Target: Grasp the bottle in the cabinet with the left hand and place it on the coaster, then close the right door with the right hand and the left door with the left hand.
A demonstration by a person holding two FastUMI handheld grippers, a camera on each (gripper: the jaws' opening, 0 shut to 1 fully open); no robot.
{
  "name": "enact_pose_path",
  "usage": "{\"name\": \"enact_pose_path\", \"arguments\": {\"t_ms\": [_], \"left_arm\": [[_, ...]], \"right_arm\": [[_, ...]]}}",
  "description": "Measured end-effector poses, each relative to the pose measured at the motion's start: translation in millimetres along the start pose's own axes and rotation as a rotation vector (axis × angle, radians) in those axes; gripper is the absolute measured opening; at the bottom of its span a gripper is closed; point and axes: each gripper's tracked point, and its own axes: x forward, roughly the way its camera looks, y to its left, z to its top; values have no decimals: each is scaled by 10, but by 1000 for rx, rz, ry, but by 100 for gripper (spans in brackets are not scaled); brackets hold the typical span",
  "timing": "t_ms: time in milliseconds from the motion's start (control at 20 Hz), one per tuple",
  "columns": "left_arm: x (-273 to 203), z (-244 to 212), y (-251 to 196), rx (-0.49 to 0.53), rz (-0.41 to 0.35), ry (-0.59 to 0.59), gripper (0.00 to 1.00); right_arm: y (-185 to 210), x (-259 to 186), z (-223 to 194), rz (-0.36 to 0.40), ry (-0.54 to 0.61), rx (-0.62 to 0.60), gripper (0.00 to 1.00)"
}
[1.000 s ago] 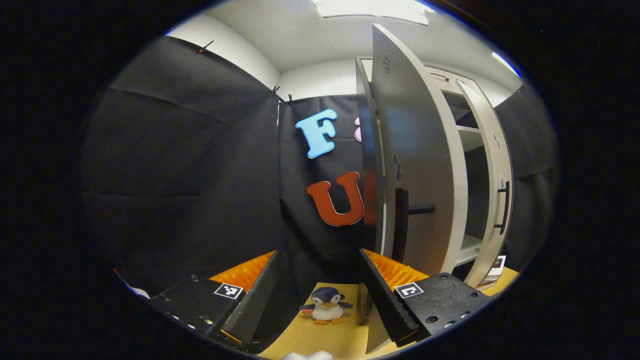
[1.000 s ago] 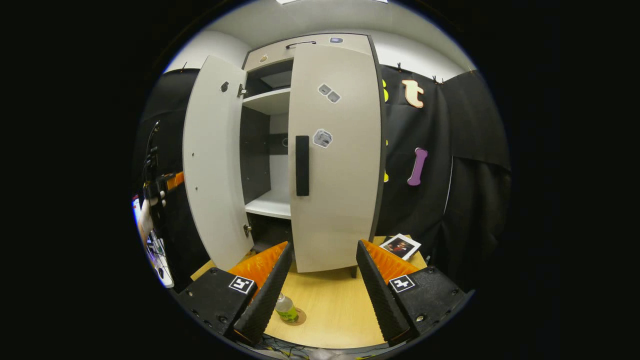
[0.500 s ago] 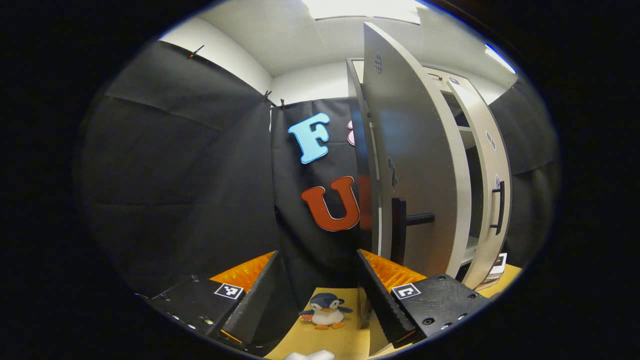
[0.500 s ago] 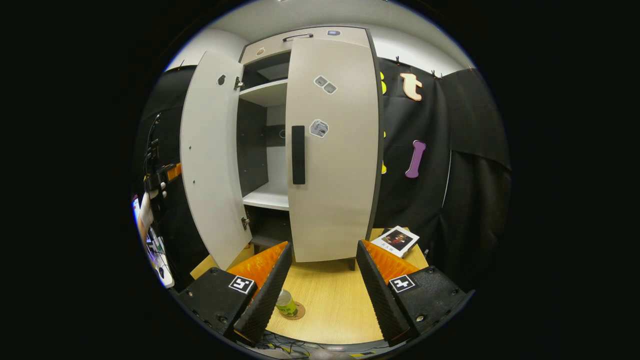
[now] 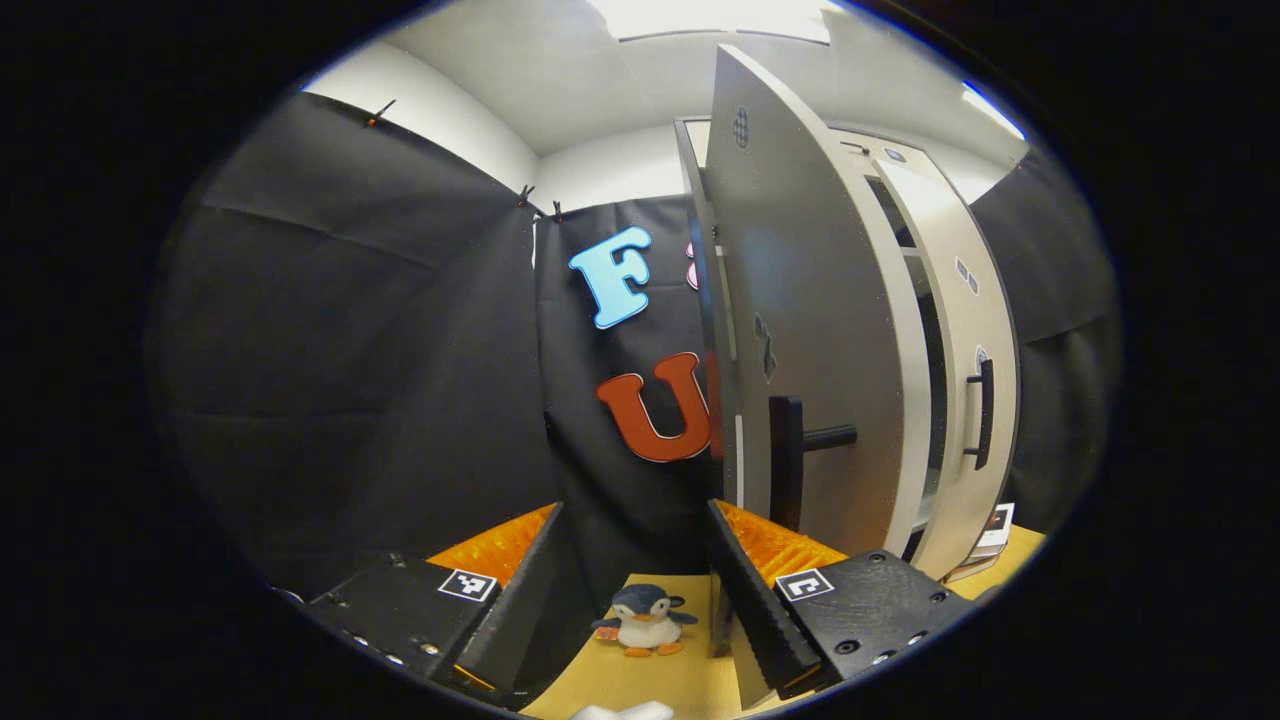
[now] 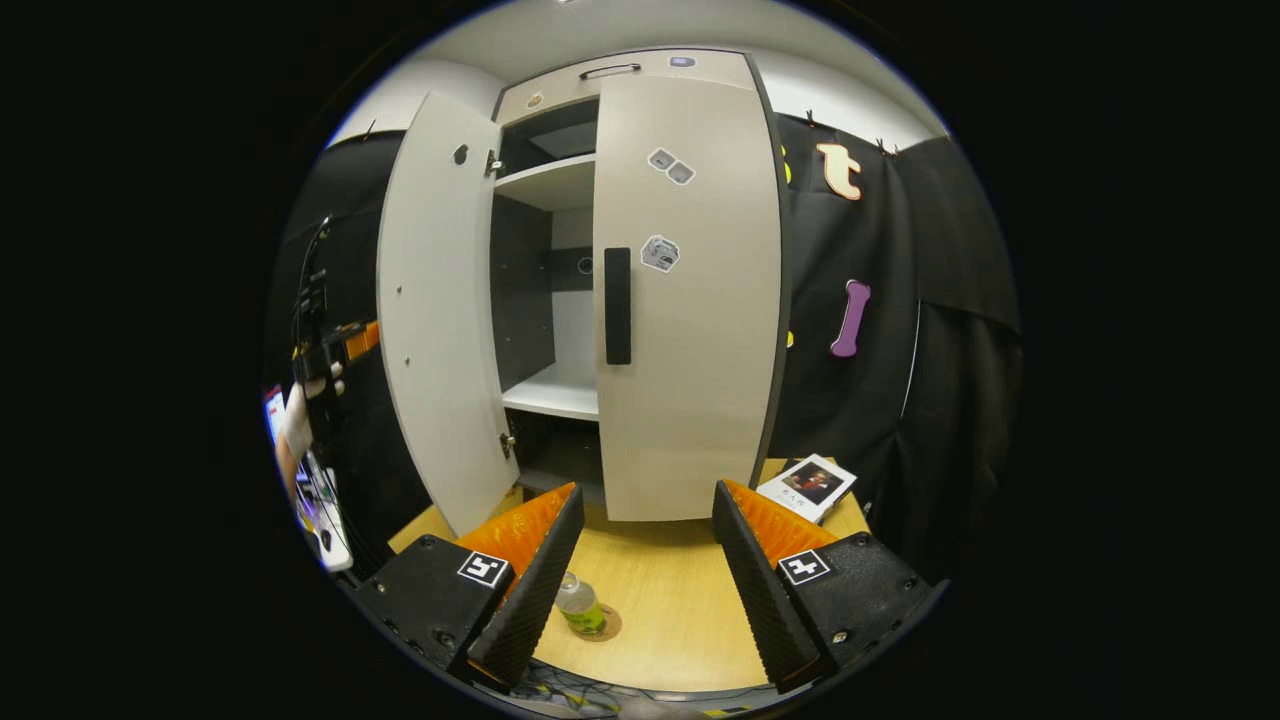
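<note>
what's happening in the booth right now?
A person with a gripper in each hand is finishing a cabinet tidy-up. The bottle already stands on the coaster on the table. The right door looks shut or nearly so; the left door is wide open. The left gripper is open, beside the left door's outer face near its handle, touching nothing. The right gripper is open, back from the cabinet.

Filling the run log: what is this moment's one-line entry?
bottle on coaster | right door shut | left door open | both grippers open
</note>
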Motion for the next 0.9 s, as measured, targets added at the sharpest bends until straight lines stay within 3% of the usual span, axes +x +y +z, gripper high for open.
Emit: {"name": "enact_pose_path", "arguments": {"t_ms": [900], "left_arm": [[195,119,-1309,-36,-246,15,83]], "right_arm": [[-270,-170,135,-19,-31,37,81]]}}
